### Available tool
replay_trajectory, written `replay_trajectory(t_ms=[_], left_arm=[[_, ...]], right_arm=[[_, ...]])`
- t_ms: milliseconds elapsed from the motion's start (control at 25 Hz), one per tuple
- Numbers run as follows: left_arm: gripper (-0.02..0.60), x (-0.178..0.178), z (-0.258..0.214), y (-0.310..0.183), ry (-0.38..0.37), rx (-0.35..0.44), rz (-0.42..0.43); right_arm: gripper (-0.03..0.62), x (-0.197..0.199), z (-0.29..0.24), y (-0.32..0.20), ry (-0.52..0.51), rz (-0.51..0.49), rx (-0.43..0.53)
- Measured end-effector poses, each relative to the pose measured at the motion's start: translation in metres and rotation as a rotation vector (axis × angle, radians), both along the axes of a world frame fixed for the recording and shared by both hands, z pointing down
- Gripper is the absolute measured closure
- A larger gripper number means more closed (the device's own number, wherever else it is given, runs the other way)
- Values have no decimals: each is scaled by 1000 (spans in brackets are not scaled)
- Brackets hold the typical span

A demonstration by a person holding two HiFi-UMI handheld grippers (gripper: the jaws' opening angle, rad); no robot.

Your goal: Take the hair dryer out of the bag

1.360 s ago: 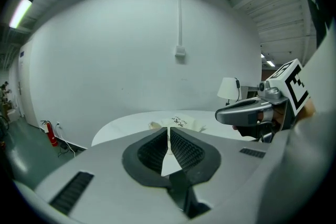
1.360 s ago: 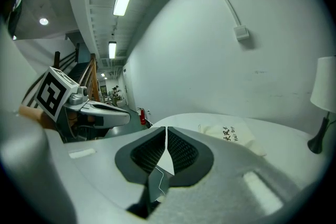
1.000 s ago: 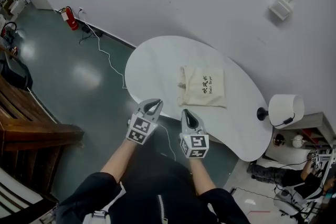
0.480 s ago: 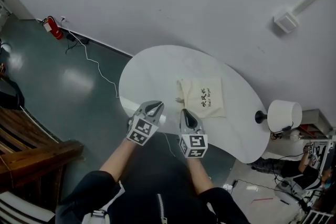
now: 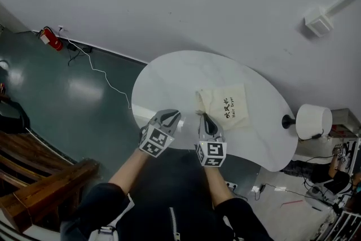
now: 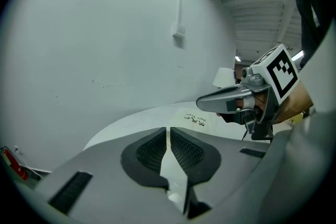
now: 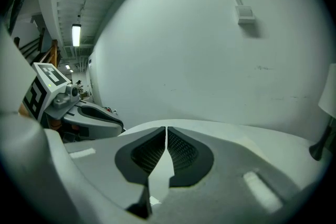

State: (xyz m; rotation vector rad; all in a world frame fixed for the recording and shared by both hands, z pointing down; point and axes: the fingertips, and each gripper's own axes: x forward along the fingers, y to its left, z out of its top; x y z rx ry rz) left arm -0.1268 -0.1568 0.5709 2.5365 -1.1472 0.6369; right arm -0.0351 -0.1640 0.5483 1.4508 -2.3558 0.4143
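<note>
The left gripper (image 5: 168, 116) hovers over the near edge of the white table (image 5: 169, 73). Its fingers (image 6: 152, 148) are pressed together with nothing between them. Just beside it, the right gripper (image 5: 204, 117) has its fingers (image 7: 181, 150) closed and empty too. Its tip is at the near left corner of the cream bag (image 5: 227, 108), which lies flat on the table's right half. Contact cannot be told.

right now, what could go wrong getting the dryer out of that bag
Left tongs and right tongs are both shut, so they could just shove the bag. It lies loose on the table; a one-handed pull may drag it whole. The lamp nearby could get knocked.
</note>
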Motion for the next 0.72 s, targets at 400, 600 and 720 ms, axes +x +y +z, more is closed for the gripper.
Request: replay_trajectory(t_ms=[400, 600, 720], left_arm=[[558, 10, 15, 0, 26, -41, 83], [558, 14, 22, 3, 45, -60, 81], [558, 9, 27, 0, 43, -64, 70]], right_arm=[[521, 24, 42, -5, 132, 55, -100], [454, 29, 60, -3, 165, 41, -150], [423, 24, 66, -7, 168, 22, -162]])
